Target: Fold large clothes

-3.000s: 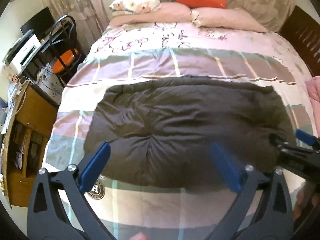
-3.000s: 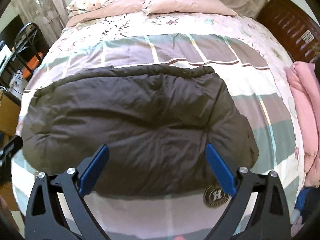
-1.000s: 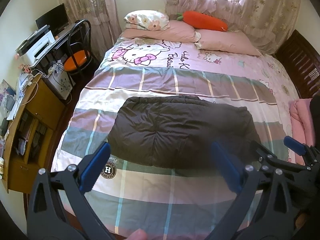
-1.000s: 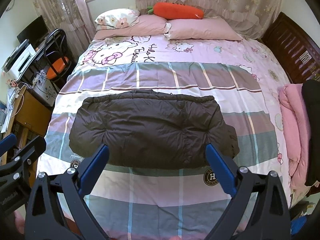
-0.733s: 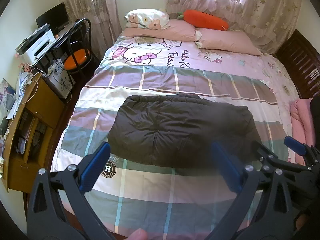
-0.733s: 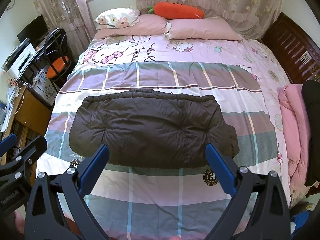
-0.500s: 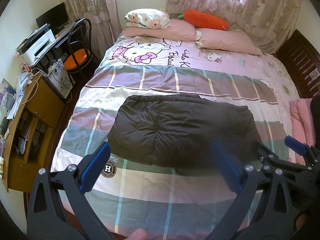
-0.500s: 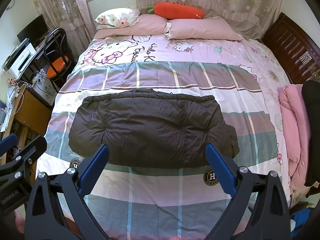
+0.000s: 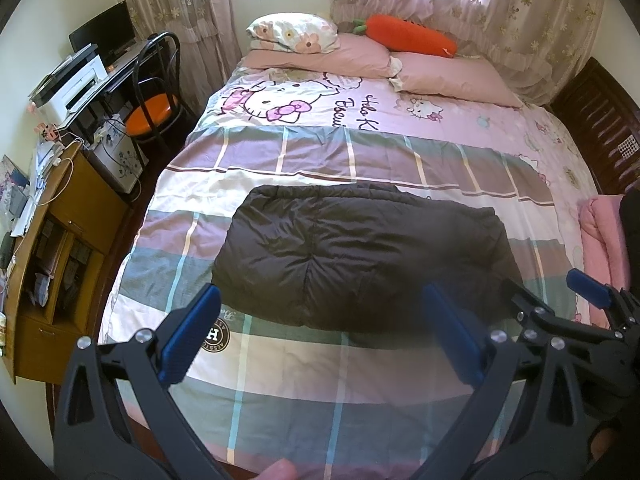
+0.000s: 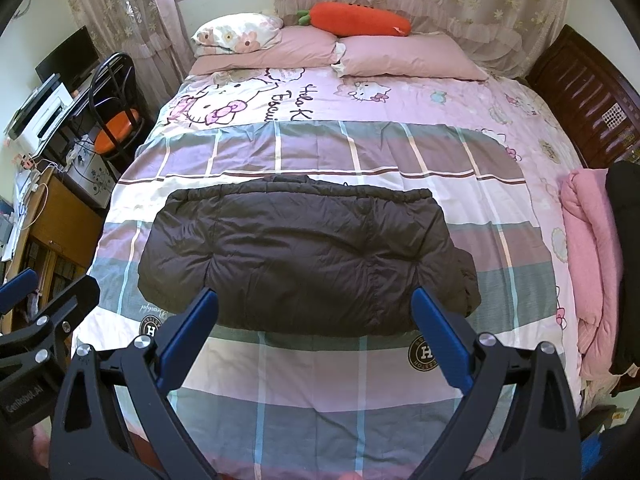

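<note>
With both the left claw (image 9: 320, 332) and right claw (image 10: 316, 330) hanging spread and empty above the bed (image 10: 360, 408), the folded brown puffer jacket (image 10: 304, 256) is risking springing open, its padding pushing back.

A folded jacket (image 10: 304, 256) lies across the middle of the bed (image 10: 360, 400). Pillows (image 10: 404, 56) line the far end, a plush carrot (image 10: 360, 20) on them. A chair (image 10: 116, 120) and cabinet (image 9: 60, 248) stand left; rolled bedding (image 10: 592, 256) lies right.
</note>
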`<state>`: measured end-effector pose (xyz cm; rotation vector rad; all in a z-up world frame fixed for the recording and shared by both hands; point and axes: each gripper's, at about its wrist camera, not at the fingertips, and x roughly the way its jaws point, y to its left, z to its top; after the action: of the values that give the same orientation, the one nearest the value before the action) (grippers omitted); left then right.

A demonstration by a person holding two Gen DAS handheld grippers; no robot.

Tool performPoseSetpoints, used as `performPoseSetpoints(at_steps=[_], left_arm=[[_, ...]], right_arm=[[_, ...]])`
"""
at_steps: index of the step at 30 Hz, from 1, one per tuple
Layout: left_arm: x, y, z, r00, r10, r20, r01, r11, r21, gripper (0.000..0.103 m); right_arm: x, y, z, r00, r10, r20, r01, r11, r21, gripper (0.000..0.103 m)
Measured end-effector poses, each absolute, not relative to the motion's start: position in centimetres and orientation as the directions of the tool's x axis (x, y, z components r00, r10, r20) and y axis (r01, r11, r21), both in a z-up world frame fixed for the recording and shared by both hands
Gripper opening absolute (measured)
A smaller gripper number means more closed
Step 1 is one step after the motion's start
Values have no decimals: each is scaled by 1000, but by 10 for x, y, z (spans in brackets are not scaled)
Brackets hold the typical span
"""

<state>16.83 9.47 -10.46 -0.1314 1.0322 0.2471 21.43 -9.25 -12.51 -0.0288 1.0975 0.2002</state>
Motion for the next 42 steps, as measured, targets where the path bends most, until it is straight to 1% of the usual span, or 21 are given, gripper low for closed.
performPoseSetpoints(at_steps=[22,42], left_arm=[[174,93,-104,486,154,-861,-259,965,26,101],[172,95,-108,482,140,-865,-251,968,17,101]], right_arm=[[213,-90,-127,440,144,-886,-174,982,73,98],[211,-95,-128,438,143,-887,-179,981,70,98]])
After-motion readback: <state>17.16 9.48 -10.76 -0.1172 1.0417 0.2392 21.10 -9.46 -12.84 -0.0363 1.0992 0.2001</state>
